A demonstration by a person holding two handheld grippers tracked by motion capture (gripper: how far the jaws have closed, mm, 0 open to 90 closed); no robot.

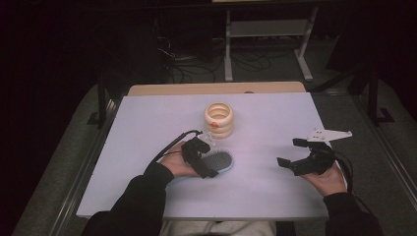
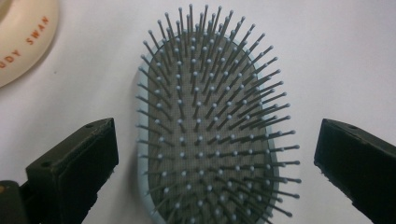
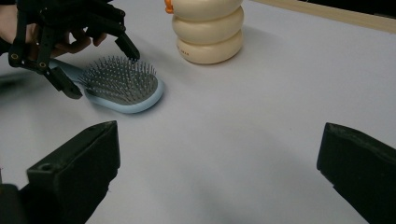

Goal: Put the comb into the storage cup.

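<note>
A light blue hairbrush (image 1: 221,161) lies bristles-up on the white table (image 1: 147,123), just in front of a cream ringed holder (image 1: 219,119). My left gripper (image 1: 210,158) is open and straddles the brush near where the head meets the handle. In the left gripper view the brush head (image 2: 205,116) sits between the two spread jaws of the left gripper (image 2: 215,140), with neither touching it. My right gripper (image 1: 289,152) is open over bare table to the right. The right gripper view shows the right gripper (image 3: 219,144) empty, with the brush (image 3: 123,86), left gripper (image 3: 103,72) and holder (image 3: 208,30) beyond.
The holder has an orange spot on its side (image 1: 214,123). A tan table edge (image 1: 216,88) runs behind the white board. A white desk frame (image 1: 268,39) and cables lie on the dark floor beyond. Bare white table lies between the two grippers.
</note>
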